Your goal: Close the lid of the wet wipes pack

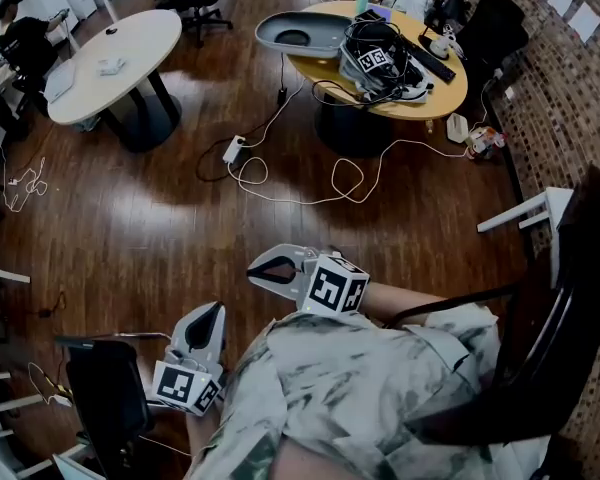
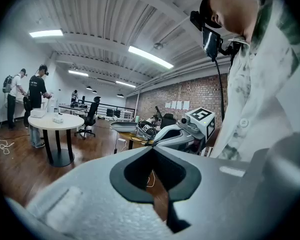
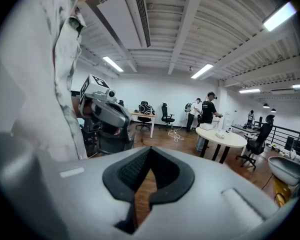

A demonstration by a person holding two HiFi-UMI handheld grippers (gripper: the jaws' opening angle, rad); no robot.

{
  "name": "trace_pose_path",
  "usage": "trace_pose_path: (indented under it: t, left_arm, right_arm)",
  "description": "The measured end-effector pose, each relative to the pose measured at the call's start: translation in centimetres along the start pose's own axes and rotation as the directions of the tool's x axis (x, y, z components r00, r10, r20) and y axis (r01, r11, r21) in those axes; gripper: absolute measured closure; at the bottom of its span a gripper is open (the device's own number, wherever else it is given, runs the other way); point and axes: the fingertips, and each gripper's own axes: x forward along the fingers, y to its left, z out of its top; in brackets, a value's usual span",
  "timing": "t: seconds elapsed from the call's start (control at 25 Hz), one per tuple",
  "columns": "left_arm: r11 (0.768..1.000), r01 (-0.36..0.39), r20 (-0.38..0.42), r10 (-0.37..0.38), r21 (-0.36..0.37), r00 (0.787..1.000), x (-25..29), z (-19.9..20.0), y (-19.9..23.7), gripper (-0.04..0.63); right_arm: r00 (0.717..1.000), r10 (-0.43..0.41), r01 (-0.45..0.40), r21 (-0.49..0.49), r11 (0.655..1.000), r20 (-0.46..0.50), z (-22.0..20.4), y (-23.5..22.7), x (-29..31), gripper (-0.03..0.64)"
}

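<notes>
Fingers together and empty, left gripper (image 1: 209,317) and right gripper (image 1: 261,269) hang close against the torso (image 1: 365,393).

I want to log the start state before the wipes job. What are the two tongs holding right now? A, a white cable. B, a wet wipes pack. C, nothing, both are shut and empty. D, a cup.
C: the left tongs and the right tongs each have their tips pressed together, with only the wooden floor showing through the notch behind them.
</notes>
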Motion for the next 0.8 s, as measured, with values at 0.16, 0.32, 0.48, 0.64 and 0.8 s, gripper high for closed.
trace_pose_path:
  t: [0.16,0.32,0.48,0.64,0.8]
  left_arm:
    - [1.0,0.007,0.0,-0.007,0.005,1.0,1.7,0.5,0.0,0.594]
    - [1.0,0.0,0.002,0.0,0.012,1.0,3.7,1.5,-0.2,0.594]
    - [1.0,-0.026,0.008,0.026,0.012,1.0,5.4,1.9,-0.6,0.594]
    - [0.999,-0.032,0.009,0.032,0.026,0.999,7.8,2.7,-0.6,0.594]
    - [0.998,-0.059,0.015,0.058,0.039,0.998,8.9,3.6,-0.6,0.594]
  right_arm:
    - [1.0,-0.008,0.008,0.002,1.0,0.001,-0.5,-1.5,-0.9,0.611]
    - [1.0,-0.011,0.012,-0.003,1.0,0.005,-1.1,-3.0,-2.1,0.611]
    - [1.0,0.002,-0.002,-0.008,1.0,0.004,-1.9,-4.1,-3.6,0.611]
    - [1.0,-0.004,0.005,-0.022,1.0,0.027,-2.4,-5.8,-5.7,0.611]
    - [0.999,-0.009,0.01,-0.029,1.0,0.042,-3.2,-7.4,-6.9,0.611]
